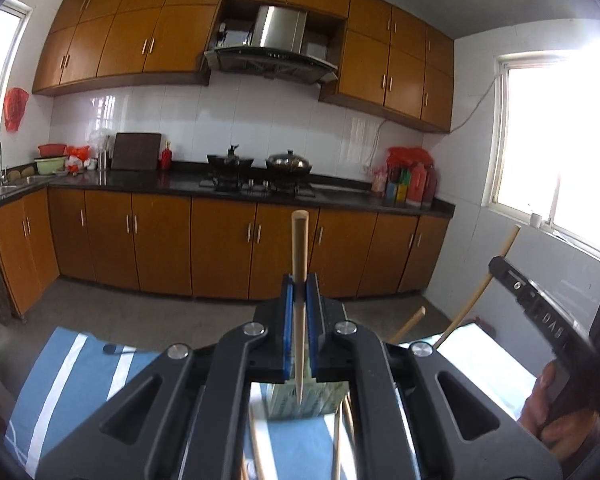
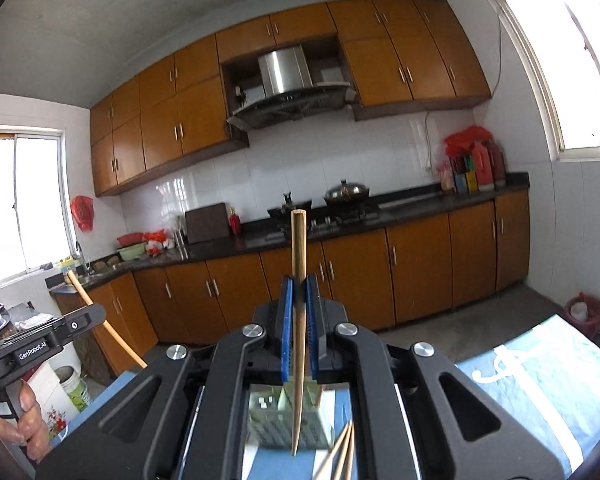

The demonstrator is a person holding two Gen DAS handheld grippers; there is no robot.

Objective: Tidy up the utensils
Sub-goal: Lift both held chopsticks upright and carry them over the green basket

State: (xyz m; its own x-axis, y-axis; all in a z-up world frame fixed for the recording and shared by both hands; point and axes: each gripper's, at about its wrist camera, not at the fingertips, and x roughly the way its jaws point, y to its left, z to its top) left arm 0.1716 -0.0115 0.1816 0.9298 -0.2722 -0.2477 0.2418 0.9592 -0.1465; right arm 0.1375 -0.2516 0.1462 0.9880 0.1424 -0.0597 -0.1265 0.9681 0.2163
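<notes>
Now we hold one chopstick in each tool. Our left tool (image 1: pixel 300 286) is clamped narrow on a wooden chopstick (image 1: pixel 300 248), blunt end up, tip pointing down toward the slotted utensil holder (image 1: pixel 306 402) just below it on the bench (image 1: pixel 80 368), which wears a blue-and-white striped cloth. Our right tool (image 2: pixel 299 286) grips a second chopstick (image 2: pixel 299 248) the same way, upright over that holder (image 2: pixel 292 420). We judge this near-vertical grip lets each tapered tip drop straight into the holder. More loose chopsticks (image 2: pixel 342 452) lie on the cloth beside it, not yet sorted. From the right wrist view we see our left hand (image 2: pixel 30 420) around its handle.
</notes>
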